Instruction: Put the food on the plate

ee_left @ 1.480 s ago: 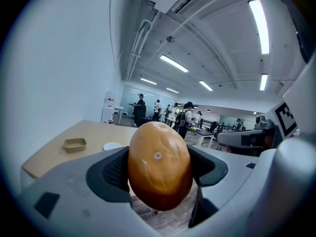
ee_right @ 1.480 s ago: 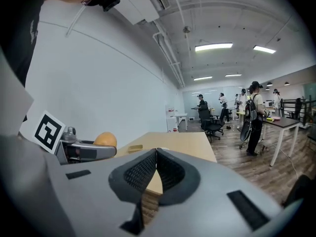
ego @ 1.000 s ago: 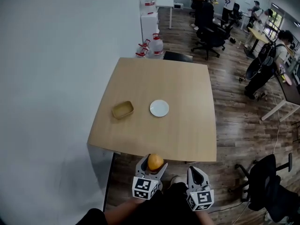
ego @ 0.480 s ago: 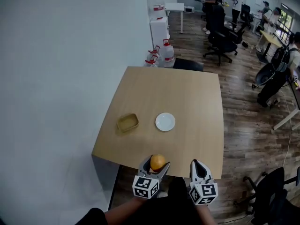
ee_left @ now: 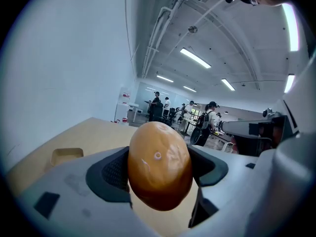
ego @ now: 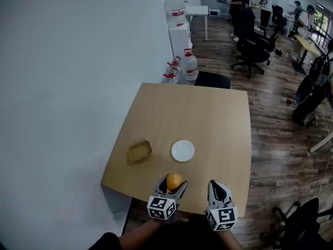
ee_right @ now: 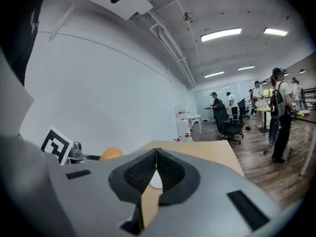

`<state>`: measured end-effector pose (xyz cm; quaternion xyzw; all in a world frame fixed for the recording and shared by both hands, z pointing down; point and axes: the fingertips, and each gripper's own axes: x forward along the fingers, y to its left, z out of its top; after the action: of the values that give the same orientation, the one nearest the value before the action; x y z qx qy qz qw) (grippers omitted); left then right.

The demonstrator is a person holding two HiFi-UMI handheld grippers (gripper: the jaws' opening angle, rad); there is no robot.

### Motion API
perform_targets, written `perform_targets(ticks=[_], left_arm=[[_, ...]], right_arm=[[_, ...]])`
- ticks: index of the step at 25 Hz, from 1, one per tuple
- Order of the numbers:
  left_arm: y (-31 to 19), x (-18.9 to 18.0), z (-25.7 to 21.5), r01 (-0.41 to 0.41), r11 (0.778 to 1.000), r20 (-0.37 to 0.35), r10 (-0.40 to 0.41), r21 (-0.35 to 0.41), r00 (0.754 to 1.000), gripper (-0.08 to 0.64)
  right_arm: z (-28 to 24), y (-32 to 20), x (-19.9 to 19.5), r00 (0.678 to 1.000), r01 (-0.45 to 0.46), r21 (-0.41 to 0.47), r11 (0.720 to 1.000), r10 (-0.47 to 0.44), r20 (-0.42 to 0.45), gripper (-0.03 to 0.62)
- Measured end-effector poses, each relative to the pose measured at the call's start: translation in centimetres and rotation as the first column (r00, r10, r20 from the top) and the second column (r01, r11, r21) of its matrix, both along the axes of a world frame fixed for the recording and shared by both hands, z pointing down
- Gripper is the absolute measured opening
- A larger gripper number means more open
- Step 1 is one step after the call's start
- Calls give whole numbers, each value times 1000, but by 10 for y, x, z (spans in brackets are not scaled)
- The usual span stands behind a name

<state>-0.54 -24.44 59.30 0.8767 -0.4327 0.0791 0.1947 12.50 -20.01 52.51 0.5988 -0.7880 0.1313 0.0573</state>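
Observation:
My left gripper (ego: 174,184) is shut on an orange, egg-shaped piece of food (ego: 174,181) (ee_left: 159,165), held over the near edge of the wooden table (ego: 208,119). In the right gripper view the same food (ee_right: 111,153) peeks out at the left. My right gripper (ego: 217,187) (ee_right: 156,161) is shut with its pads touching and nothing between them, just right of the left one. A small white plate (ego: 182,150) lies empty on the table beyond both grippers. To its left sits a tan shallow container (ego: 139,151) (ee_left: 66,155).
A white wall runs along the table's left side. Water jugs (ego: 188,64) and a dark chair (ego: 212,79) stand at the table's far edge. Office chairs, desks and several people fill the room at the back right. Wooden floor lies right of the table.
The view has moved forward: the table, plate and container are now closer, and both grippers now reach over the table's near edge. The left gripper still holds the food.

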Motion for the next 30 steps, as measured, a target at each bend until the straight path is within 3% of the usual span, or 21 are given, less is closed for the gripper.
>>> perform_targets(ticks=[4,6,9,13,17,20,22,25,30], left_arm=[[-26,11,15,-16,998,38,14,67,999,330],[-36,13,26,-14,998,60,10,61,998,330],[-55,13,43,17,1000,57,-17,3,998,330],[-76,12,74,76,992,2,-76,-105,997,330],[-91,15,101,78,990,69,-70,-116,995,330],[-105,16,113,89,994,144,-78,-67,987,330],[-115,14,122,83,995,187,-73,-47,980,330],[-128,15,141,71,994,203,-52,-83,978,330],[-149,17,170,67,989,228,-35,-133,973,330]], right_arm=[[-1,-21,7,1000,26,16,1000,-26,-15,60],[-1,-29,7,999,40,13,999,-39,-10,60],[1,-37,7,998,62,-7,998,-62,24,60],[5,-44,10,993,78,-27,997,-75,89,60],[10,-59,12,994,95,-28,995,-94,56,60],[12,-68,11,991,120,-42,992,-118,60,60],[7,-72,2,988,153,-28,988,-153,15,60],[3,-74,-9,981,189,-20,982,-189,-33,60],[21,-73,-12,982,189,-66,980,-189,1,60]])
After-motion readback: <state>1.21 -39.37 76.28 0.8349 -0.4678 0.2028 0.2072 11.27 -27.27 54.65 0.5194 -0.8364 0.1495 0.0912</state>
